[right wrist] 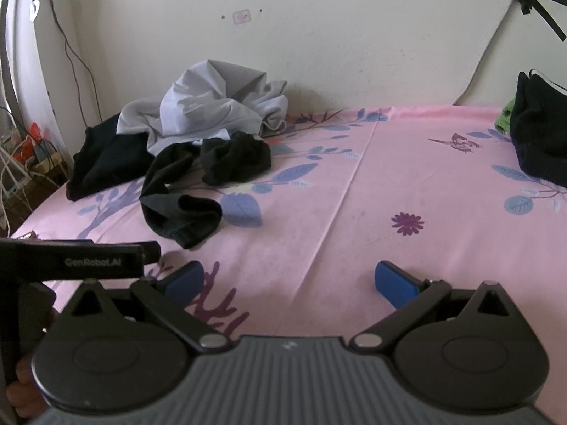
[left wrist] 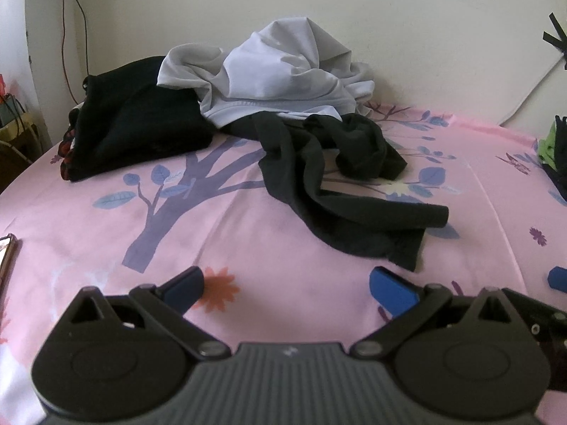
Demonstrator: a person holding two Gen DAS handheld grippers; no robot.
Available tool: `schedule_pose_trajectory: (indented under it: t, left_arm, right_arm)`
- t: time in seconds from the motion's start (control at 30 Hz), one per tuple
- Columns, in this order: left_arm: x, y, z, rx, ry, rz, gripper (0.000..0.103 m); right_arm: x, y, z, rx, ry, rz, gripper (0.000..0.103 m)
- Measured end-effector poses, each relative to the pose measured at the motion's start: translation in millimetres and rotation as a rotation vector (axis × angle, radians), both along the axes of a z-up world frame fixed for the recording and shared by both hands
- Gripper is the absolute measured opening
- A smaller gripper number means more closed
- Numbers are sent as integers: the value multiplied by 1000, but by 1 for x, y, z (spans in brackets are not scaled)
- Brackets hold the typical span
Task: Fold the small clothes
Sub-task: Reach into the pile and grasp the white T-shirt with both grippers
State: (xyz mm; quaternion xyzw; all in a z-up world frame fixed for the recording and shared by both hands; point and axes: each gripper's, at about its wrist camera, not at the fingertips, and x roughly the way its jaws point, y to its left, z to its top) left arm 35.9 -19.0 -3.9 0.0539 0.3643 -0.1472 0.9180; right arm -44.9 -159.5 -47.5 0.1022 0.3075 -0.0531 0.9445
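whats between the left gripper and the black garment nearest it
Only bare pink sheet with an orange flower print, seen in the left wrist view. The left gripper is open, short of the black garment.

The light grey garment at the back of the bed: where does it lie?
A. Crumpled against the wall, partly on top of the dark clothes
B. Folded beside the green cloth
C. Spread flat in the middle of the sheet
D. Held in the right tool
A: the light grey garment sits bunched against the wall, overlapping the black pile and the dark garment in front; both tools are open and empty.
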Motion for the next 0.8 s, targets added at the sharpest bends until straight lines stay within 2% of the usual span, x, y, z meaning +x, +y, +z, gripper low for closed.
schedule_pose_trajectory:
  t: [0.17,0.2,0.27,0.3,0.33,0.37,0.4,0.47,0.53,0.57,0.6,0.67,0.77,0.8]
  left_arm:
    - [5,10,6,-35,14,-51,103]
    - [9,19,11,-52,1,-36,103]
    - [17,45,23,-75,-69,54,103]
    - [21,56,27,-80,-103,101,103]
    - [27,69,30,-82,-140,164,103]
    - [33,81,31,-83,-171,224,103]
    - [38,89,30,-90,-185,265,103]
    - [48,102,24,-123,-175,324,103]
    - [53,104,14,-129,-156,335,103]
    - [55,103,14,-122,-137,318,103]
    - [55,105,16,-143,-147,306,103]
    - [51,103,16,-138,-170,299,103]
    - [55,101,14,-135,-142,274,103]
    - [56,104,13,-137,-132,268,103]
  right_arm:
    - [-4,-6,2,33,-30,-38,97]
    - [-6,-9,5,43,-51,-48,96]
    - [-1,-13,16,49,-83,-15,92]
    - [6,-13,25,41,-91,7,72]
    - [16,-11,35,35,-100,39,63]
    - [30,-8,45,37,-99,71,45]
    - [45,-2,54,46,-97,104,40]
    - [80,11,67,60,-96,181,39]
    - [117,33,73,7,-94,229,40]
    - [134,45,74,-34,-93,249,49]
    - [153,57,73,-73,-96,266,69]
    - [191,75,69,-138,-111,259,91]
    - [245,92,54,-202,-89,243,87]
    - [260,96,49,-222,-61,242,66]
